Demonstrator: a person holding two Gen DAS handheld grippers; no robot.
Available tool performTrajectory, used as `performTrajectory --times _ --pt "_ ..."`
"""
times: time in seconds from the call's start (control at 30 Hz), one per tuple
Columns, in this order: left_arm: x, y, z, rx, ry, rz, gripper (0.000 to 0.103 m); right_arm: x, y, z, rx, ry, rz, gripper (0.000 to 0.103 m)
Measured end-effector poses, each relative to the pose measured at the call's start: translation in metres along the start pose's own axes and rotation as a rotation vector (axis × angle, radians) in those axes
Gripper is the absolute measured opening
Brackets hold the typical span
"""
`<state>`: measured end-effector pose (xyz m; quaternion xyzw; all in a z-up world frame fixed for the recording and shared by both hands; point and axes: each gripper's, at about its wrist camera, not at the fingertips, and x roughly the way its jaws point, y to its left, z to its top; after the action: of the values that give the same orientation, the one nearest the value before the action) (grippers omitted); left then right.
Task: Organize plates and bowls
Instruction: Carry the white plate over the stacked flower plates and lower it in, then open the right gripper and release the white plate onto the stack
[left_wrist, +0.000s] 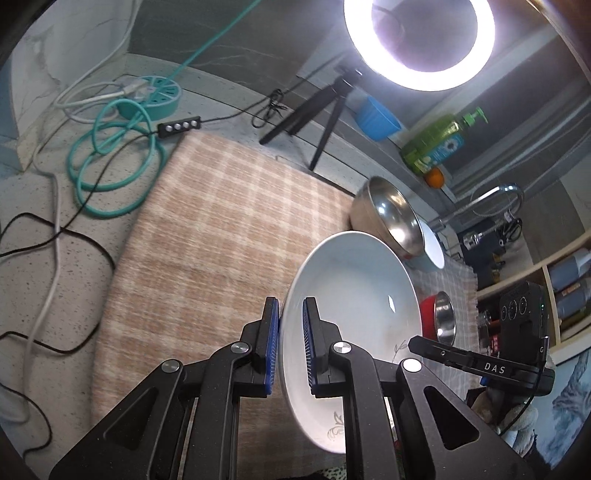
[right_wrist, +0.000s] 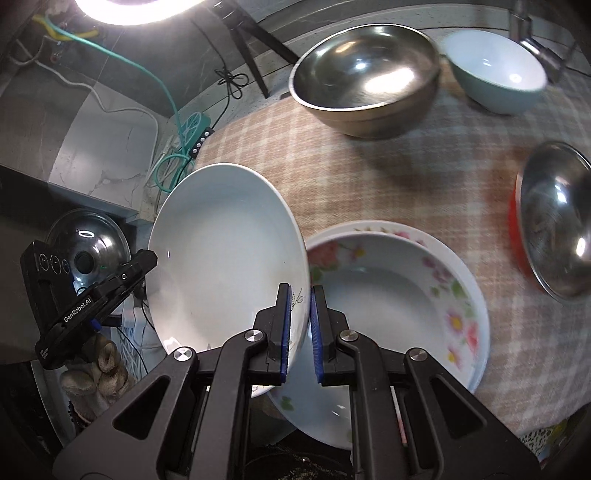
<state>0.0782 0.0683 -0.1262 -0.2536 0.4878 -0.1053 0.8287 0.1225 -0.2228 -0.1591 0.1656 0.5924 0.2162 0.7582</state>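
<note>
My table (left_wrist: 55, 229) is speckled stone under a checked cloth (left_wrist: 207, 236) and ring light (left_wrist: 419, 44). My left claw (left_wrist: 290, 343) and right claw (right_wrist: 300, 325) both pinch opposite rims of the white plate (right_wrist: 221, 251), tilted above the floral bowl (right_wrist: 399, 295); steel bowl (right_wrist: 365, 77) behind.

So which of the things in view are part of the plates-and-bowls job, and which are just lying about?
Job:
white plate, held by the left gripper and right gripper
floral plate
large steel bowl
pale blue bowl
small steel bowl in a red bowl

Lying about:
ring light
tripod
teal cable
green soap bottle
pot lid
</note>
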Motion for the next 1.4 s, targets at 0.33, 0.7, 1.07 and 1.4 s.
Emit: performTrajectory --times 0.33,0.7,1.07,1.4 --pt "0.027 -0.036 -0.025 0.046 0.08 -0.038 0.011 -0.024 -0.042 -0.029 0.071 -0.007 -0.049 0.01" --pt "0.051 -0.061 -0.048 0.092 0.158 -0.038 0.011 -0.032 -0.08 -0.043 0.134 -0.004 -0.076 0.01" --pt "0.059 -0.068 -0.055 0.119 0.183 -0.01 0.011 -0.032 -0.087 -0.048 0.135 0.006 -0.088 0.01" --pt "0.064 -0.07 -0.059 0.136 0.196 0.024 0.011 -0.031 -0.082 -0.048 0.107 0.01 -0.124 0.01"
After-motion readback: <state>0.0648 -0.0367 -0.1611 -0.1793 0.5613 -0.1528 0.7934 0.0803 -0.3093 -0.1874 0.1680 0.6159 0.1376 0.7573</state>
